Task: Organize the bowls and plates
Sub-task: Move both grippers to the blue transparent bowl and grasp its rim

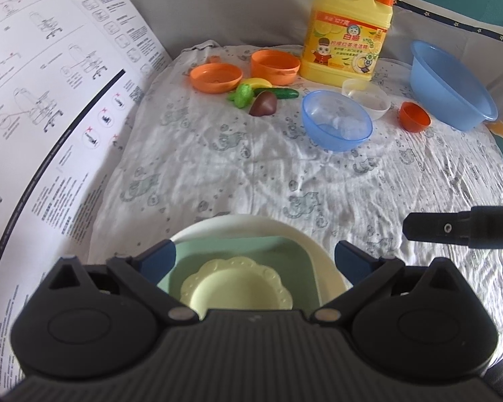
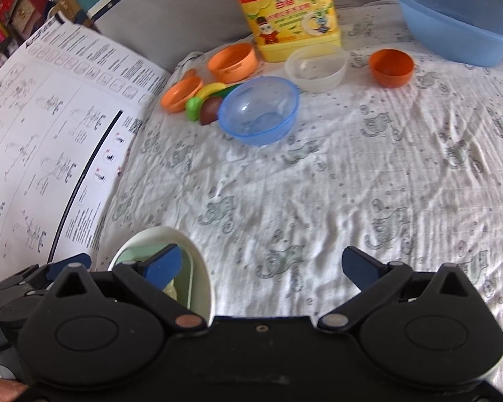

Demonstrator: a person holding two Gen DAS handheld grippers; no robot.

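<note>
A stack of three plates lies at the near edge: a round white plate (image 1: 305,241), a green square plate (image 1: 218,251) on it, and a small yellow scalloped plate (image 1: 238,284) on top. My left gripper (image 1: 255,258) hovers open over the stack, one blue pad on each side. My right gripper (image 2: 261,266) is open above bare cloth, just right of the white plate (image 2: 201,268). Further back stand a blue bowl (image 1: 337,120) (image 2: 260,110), a clear bowl (image 1: 369,97) (image 2: 317,67) and a small orange cup (image 1: 415,117) (image 2: 390,67).
A big blue basin (image 1: 449,83) sits at the back right, beside a yellow detergent jug (image 1: 347,33). An orange toy pan (image 1: 216,77), an orange pot (image 1: 275,65) and toy food (image 1: 263,100) lie at the back left. A printed sheet (image 1: 50,100) covers the left side.
</note>
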